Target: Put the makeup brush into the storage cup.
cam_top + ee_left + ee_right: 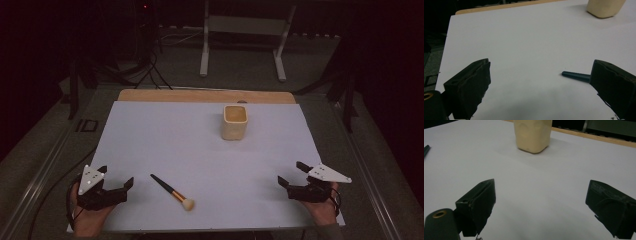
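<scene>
A makeup brush (173, 193) lay flat on the white sheet (165, 135) near its front edge, dark handle pointing away and to the left, pale bristles toward the person. The left gripper (118, 183) rested just left of the brush, jaws spread wide and holding nothing; in the left gripper view the handle tip (574, 75) poked out beside one jaw. The right gripper (291, 173) sat well to the right of the brush, jaws likewise spread and empty. A cream cup (234, 122) stood upright well behind the brush, toward the far wooden edge (205, 96).

The likeliest slip appeared to be a pinch on the thin, round handle: it could roll or skid out from between the jaws, and a nudge toward the person could push the brush off the front edge nearby. A high grab on the cup's rim could tip it. Bare sheet lay between brush and cup, leaving open room to carry.
</scene>
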The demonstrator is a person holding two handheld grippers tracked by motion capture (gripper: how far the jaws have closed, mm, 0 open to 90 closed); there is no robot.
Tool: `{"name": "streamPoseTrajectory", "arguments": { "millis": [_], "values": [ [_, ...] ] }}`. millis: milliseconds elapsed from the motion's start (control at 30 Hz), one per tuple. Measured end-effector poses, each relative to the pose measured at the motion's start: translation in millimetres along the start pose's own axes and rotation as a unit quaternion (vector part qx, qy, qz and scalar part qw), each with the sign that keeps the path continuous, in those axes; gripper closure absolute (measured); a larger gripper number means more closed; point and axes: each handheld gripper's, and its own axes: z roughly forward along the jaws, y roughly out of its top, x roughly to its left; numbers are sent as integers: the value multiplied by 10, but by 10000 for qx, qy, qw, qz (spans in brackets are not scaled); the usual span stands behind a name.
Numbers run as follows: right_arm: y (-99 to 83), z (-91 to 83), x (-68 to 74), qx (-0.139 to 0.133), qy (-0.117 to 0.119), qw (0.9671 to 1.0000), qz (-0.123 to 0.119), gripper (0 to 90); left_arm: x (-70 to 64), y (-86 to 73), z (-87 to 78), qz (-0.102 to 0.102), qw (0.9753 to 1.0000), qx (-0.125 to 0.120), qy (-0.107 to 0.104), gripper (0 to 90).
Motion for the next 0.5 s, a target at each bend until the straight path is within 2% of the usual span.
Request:
{"name": "streamPoseTrajectory", "arguments": {
  "millis": [267, 500],
  "values": [
    [18, 19, 30, -12, 72, 10000, -26, 93, -24, 16, -4, 60, 10000, -58, -42, 41],
    [37, 46, 57, -31, 135, 9999, -57, 93, -70, 37, 12, 123, 9998, -87, -163, 44]
  ]
}}
